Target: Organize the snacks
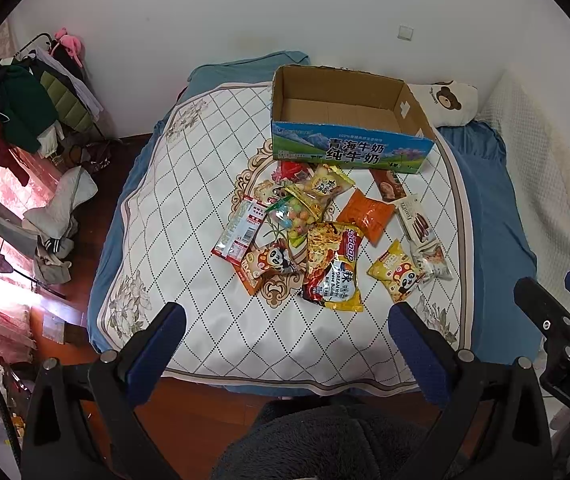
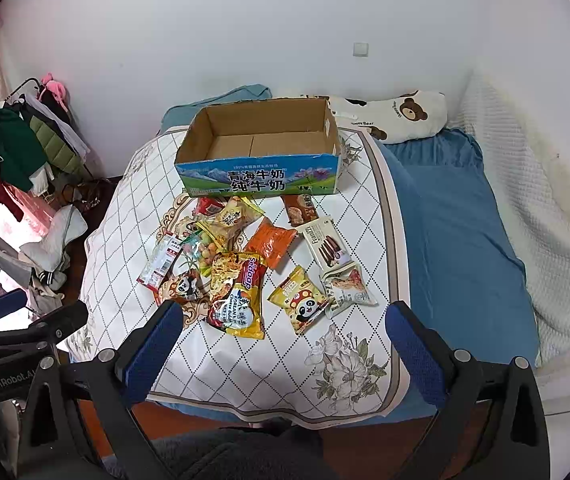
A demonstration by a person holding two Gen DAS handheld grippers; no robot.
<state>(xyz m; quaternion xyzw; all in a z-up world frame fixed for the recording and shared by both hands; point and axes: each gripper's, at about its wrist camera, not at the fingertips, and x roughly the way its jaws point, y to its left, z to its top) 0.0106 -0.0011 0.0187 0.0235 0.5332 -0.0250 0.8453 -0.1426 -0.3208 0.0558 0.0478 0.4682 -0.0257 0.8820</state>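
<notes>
Several snack packets lie in a loose pile on a white quilted mat on the bed. Among them are a Sedaap noodle pack, an orange packet, a yellow panda packet and a white Franzzi box. An empty open cardboard milk carton stands just behind the pile. My left gripper is open and empty, held above the near edge of the mat. My right gripper is open and empty beside it, and also shows in the left wrist view.
A bear-print pillow lies behind the carton by the wall. Blue bedsheet spreads to the right. A clothes rack and piled laundry stand on the floor at left. My dark fleece clothing fills the bottom.
</notes>
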